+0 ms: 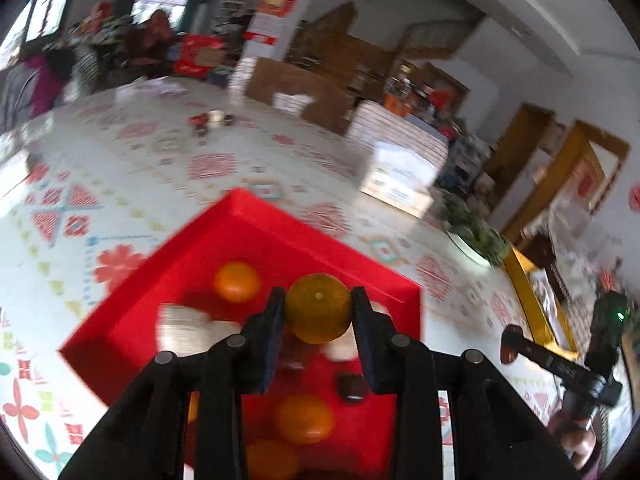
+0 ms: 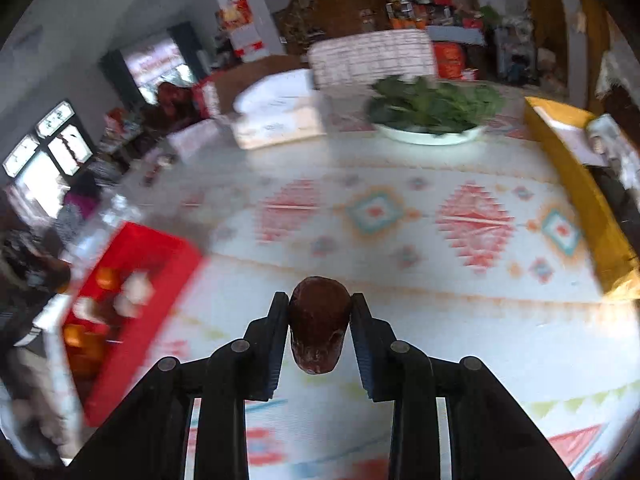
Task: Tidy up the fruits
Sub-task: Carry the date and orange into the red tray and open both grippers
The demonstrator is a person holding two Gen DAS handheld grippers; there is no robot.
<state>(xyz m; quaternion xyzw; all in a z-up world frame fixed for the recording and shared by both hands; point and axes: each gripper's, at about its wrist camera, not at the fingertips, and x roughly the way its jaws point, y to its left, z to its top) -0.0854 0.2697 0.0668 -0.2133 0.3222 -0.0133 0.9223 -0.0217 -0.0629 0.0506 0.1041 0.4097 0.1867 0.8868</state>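
Observation:
My left gripper (image 1: 319, 310) is shut on a yellow-orange tangerine (image 1: 318, 307), held above a red tray (image 1: 248, 216). In the tray lie other tangerines (image 1: 237, 281), pale round pieces (image 1: 182, 328) and a dark red date (image 1: 352, 388). My right gripper (image 2: 320, 318) is shut on a dark red date (image 2: 319, 322) above the patterned tablecloth (image 2: 400, 220). The red tray (image 2: 160, 280) sits to its left in the right wrist view, blurred. In the left wrist view the right gripper (image 1: 510, 346) shows at the far right with the date at its tip.
A white dish of green leaves (image 2: 434, 114) stands at the far side of the table. A yellow box (image 2: 576, 184) lies along the right edge. A white carton (image 2: 280, 120) sits behind, with chairs and cluttered shelves beyond. A hand (image 1: 576, 440) grips the right tool.

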